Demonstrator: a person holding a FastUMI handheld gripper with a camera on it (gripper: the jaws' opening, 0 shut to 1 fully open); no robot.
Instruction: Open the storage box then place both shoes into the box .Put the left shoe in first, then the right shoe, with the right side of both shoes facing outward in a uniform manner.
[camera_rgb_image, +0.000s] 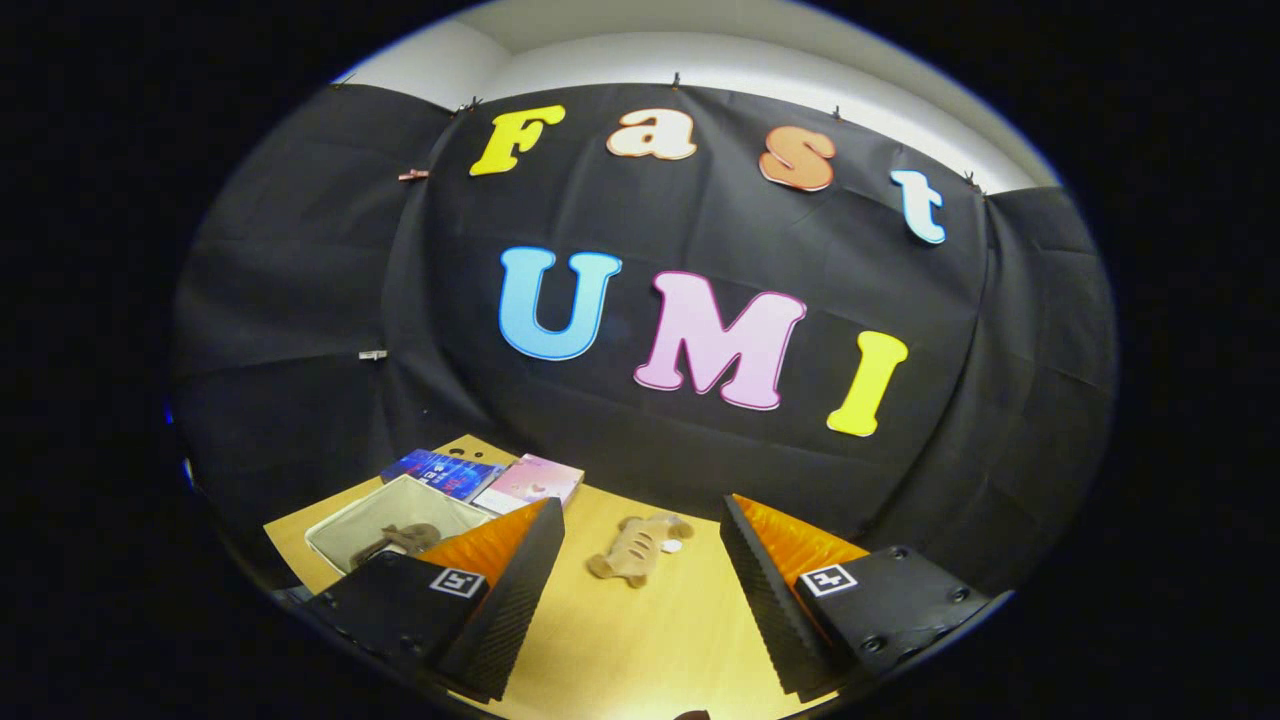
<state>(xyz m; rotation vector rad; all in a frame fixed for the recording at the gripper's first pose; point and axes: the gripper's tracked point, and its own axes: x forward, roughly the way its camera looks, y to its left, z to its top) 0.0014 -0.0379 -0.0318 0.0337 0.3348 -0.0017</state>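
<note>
Wooden table (620, 640) under everything. Storage box (345, 525) near the far left corner, lid off, one shoe (400, 540) already lying inside. Second shoe (635, 550) loose mid-table, just ahead of the tool (640, 585), near the far edge. Tool spread wide, gripping nothing. Left to do, likely: box the remaining shoe.

wall: black cloth (300, 300), clipped up | above: white wall (640, 55) | furniture: wooden table (640, 630), brightly lit
</note>
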